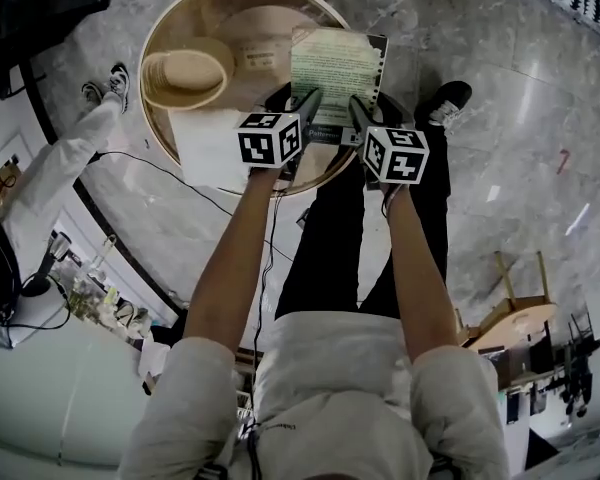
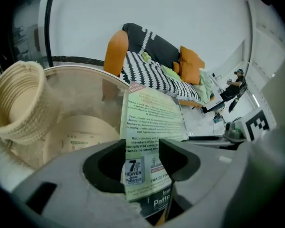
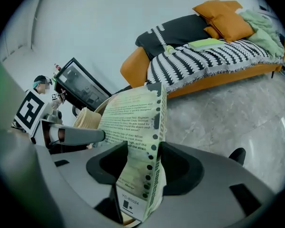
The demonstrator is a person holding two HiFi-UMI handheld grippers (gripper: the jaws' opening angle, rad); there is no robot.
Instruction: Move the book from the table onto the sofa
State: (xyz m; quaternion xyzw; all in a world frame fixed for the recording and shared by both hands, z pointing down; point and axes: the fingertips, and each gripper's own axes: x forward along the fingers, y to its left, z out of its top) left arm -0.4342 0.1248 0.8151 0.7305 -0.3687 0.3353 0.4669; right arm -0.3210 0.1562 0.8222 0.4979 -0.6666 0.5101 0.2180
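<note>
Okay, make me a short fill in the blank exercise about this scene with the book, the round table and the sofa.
1. The left tool and the right tool are both shut on one pale green paperback ____.
2. The woven straw basket stands on the round wood-rimmed table, whose top is clear ____.
3. The orange sofa carries a zigzag-patterned throw in black and ____.
Missing words: book; glass; white.
</note>
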